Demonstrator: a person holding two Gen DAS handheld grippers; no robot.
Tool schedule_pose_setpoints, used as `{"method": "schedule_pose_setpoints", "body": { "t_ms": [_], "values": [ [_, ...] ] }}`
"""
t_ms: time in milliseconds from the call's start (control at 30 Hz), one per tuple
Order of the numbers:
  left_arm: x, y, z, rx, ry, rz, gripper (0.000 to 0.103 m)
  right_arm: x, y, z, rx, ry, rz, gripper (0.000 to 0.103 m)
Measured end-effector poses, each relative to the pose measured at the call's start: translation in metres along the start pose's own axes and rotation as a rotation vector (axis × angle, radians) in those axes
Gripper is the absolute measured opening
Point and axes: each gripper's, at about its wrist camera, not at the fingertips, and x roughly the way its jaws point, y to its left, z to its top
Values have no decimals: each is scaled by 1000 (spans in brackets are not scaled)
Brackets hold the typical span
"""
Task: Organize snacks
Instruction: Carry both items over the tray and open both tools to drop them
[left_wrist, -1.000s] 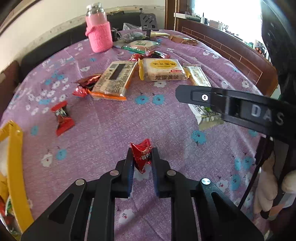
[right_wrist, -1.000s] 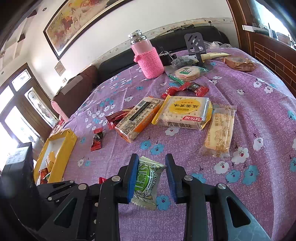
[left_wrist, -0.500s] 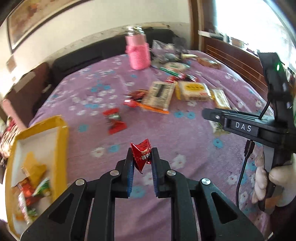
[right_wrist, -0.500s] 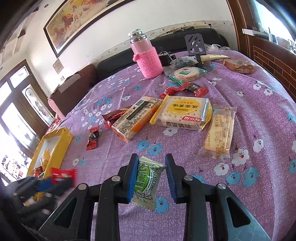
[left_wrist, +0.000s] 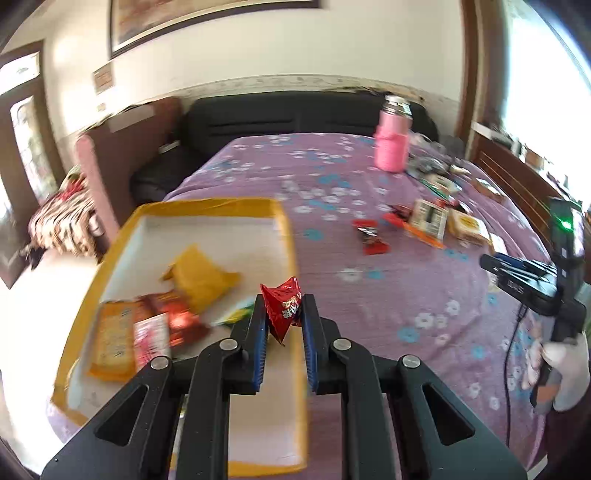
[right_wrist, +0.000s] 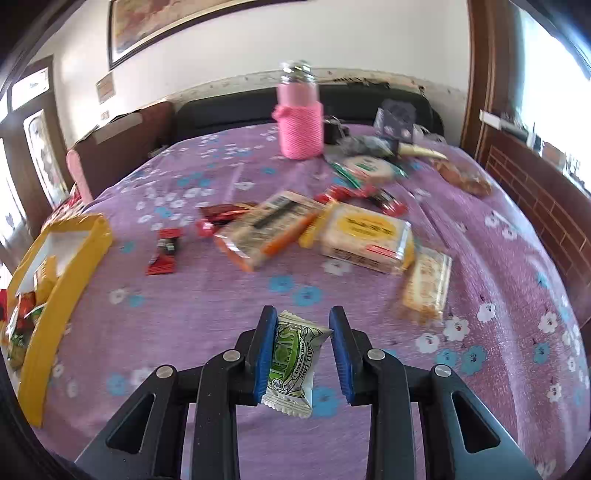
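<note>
Where claw (left_wrist: 283, 317) grips — red packet (left_wrist: 282, 309), crinkled, glossy

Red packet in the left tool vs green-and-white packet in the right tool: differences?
The red packet is glossy red foil; the green-and-white packet is pale with green print. The red packet hangs over the yellow tray; the green-and-white packet hangs over purple tablecloth. Both are small sealed snacks, pinched between blue pads.

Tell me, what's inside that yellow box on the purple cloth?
The yellow box holds several snack packets: a plain yellow packet, a dark red packet and an orange packet. Blur hides their labels. The left gripper, holding a red snack, covers the near corner.
</note>
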Motion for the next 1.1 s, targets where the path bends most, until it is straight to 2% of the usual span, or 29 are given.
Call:
{"method": "schedule_pose_setpoints", "body": {
  "t_ms": [200, 400, 533, 700, 767, 867, 933, 1000, 1067, 1100],
  "values": [
    [2, 51, -16, -121, 17, 17, 15, -22, 63, 9, -115, -30, 63, 30],
    [11, 82, -35, -193, 59, 28, 15, -41, 129, 19, -161, -2, 308, 30],
    [18, 93, -43, -226, 84, 27, 15, -44, 177, 24, -189, 70, 490, 30],
    [21, 97, -47, -242, 99, 2, 16, -31, 227, 15, -203, 205, 655, 30],
    [21, 98, -47, -247, 102, -2, 16, -24, 242, 9, -192, 252, 691, 30],
    [21, 103, -47, -271, 117, -21, 18, -14, 256, 0, -204, 278, 683, 30],
    [21, 105, -48, -286, 125, -18, 25, -9, 261, -3, -205, 294, 681, 33],
    [18, 109, -47, -301, 121, -2, 38, -5, 263, -5, -193, 304, 676, 35],
    [13, 112, -47, -314, 111, 18, 56, -3, 264, -4, -181, 305, 682, 37],
    [11, 113, -46, -319, 106, 28, 60, -4, 263, -3, -177, 300, 681, 38]
  ]
}}
